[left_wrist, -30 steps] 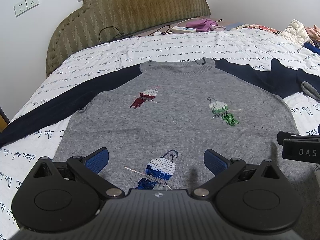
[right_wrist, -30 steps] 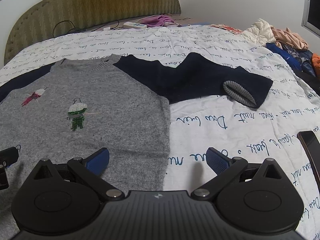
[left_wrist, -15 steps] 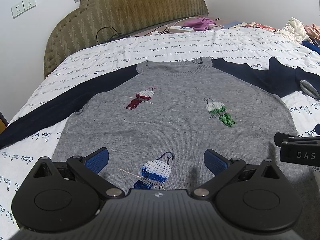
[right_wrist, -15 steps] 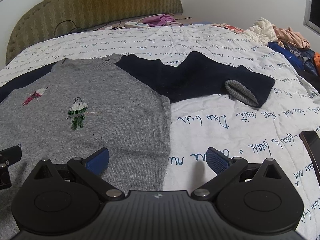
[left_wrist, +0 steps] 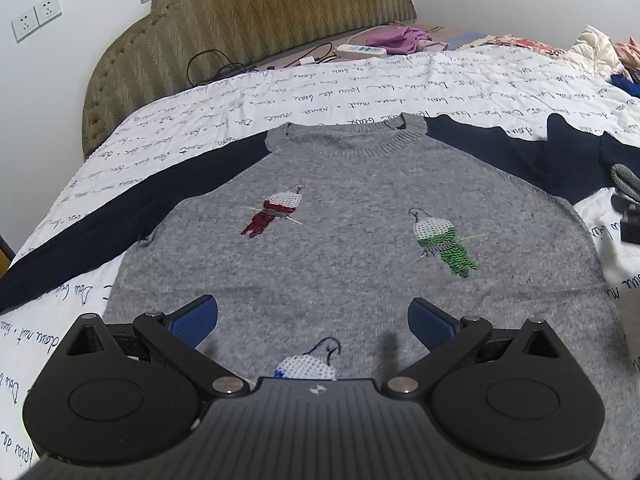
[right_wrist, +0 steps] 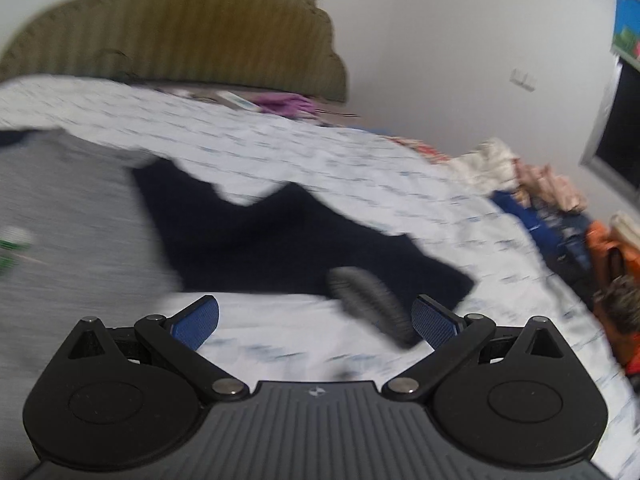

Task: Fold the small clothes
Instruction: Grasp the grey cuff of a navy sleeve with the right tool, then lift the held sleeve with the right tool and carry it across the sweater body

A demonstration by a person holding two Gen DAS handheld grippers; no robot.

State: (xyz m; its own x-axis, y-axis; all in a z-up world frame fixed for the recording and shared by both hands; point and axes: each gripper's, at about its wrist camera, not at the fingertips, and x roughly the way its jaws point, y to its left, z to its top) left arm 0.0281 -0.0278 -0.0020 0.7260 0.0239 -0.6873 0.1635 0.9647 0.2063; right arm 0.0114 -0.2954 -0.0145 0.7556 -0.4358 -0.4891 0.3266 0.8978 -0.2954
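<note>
A small grey sweater (left_wrist: pixel 352 248) with navy sleeves and three sequin birds lies flat, front up, on the bed. Its left sleeve (left_wrist: pixel 120 216) stretches out to the left. Its right sleeve (right_wrist: pixel 280 240) lies bent, with the grey ribbed cuff (right_wrist: pixel 368 300) turned toward me. My left gripper (left_wrist: pixel 313 320) is open and empty, low over the sweater's lower middle. My right gripper (right_wrist: pixel 316 318) is open and empty, just short of the cuff, which lies by its right finger. The right wrist view is motion-blurred.
The bed has a white quilt (left_wrist: pixel 360 84) with script print and an olive padded headboard (left_wrist: pixel 260 20). A power strip (left_wrist: pixel 362 49) and purple cloth (left_wrist: pixel 404 36) lie at the head. A heap of clothes (right_wrist: pixel 560 208) sits at the right side.
My right gripper has swung right and forward toward the right sleeve's cuff, blurring its view. My left gripper has moved forward over the sweater; the blue bird now sits under its body.
</note>
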